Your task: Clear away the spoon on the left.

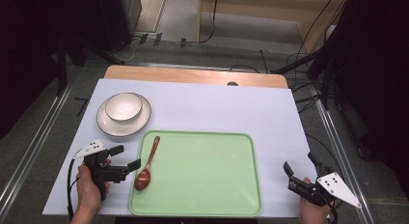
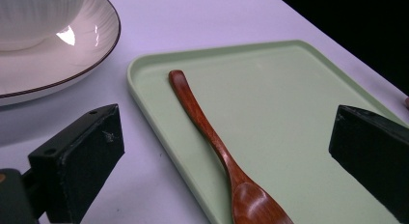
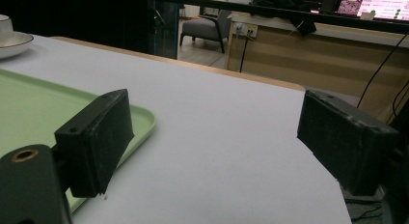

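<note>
Nearest to us in the left gripper view are our own 2 black jaws, spread wide with nothing between them, and the wooden spoon (image 2: pixel 212 142) lies right in the gap they frame. We hold the left gripper (image 1: pixel 124 158) low at the left edge of the green tray (image 1: pixel 212 185), pointed across it, so the spoon sits just ahead of the jaws; that aim, we judge, is what lines it up for a grasp.

The spoon rests flat inside the tray along its left rim, bowl end toward us and handle running away toward the plate (image 1: pixel 107 123). Lying that way, its slim handle offers the jaws a narrow part to close across.

A white bowl (image 1: pixel 124 106) stands on the plate, beyond the tray's far left corner and apart from it, on the pale sheet covering the table (image 1: pixel 217 108).

Our right gripper (image 1: pixel 301 167) waits off the tray's right edge near the table's front right corner, its jaws also spread wide and empty, well apart from the spoon and out of the left hand's way.
</note>
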Demonstrator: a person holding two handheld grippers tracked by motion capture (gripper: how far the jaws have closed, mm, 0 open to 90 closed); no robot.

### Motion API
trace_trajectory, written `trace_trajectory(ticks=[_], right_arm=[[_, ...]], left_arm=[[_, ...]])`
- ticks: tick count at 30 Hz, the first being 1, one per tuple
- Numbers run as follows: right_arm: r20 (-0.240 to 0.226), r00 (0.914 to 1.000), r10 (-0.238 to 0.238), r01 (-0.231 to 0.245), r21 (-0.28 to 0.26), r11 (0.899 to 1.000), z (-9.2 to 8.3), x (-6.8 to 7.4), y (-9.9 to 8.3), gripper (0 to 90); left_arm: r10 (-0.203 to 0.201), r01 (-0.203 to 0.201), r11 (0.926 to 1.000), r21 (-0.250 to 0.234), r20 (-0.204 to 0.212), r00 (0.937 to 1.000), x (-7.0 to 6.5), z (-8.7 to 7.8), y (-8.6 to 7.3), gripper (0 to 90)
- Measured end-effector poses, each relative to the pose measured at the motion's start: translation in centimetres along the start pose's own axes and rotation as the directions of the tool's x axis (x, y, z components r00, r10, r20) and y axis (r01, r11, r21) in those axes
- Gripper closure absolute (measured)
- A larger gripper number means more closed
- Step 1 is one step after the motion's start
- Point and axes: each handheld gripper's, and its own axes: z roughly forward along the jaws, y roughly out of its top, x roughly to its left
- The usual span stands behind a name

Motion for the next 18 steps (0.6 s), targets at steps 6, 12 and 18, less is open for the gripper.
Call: trace_trajectory(ticks=[6, 12, 18], right_arm=[[0.0, 1.0, -0.005, 0.005, 0.004, 1.0, 0.0, 0.1, 0.0, 13.2], [0.0, 1.0, -0.001, 0.001, 0.001, 1.0, 0.0, 0.0, 0.0, 13.2], [-0.001, 1.0, -0.001, 0.001, 0.003, 1.0, 0.0, 0.0, 0.0, 13.2]], left_arm=[[0.018, -0.019, 0.9987, -0.047, -0.015, 0.9997, 0.6, -1.5, -0.3, 0.0], [-0.008, 0.005, 0.9974, -0.072, -0.036, 0.9993, 1.6, -2.7, -0.8, 0.0], [-0.02, 0.014, 0.9945, -0.104, -0.055, 0.9983, 2.5, -4.0, -1.0, 0.0]])
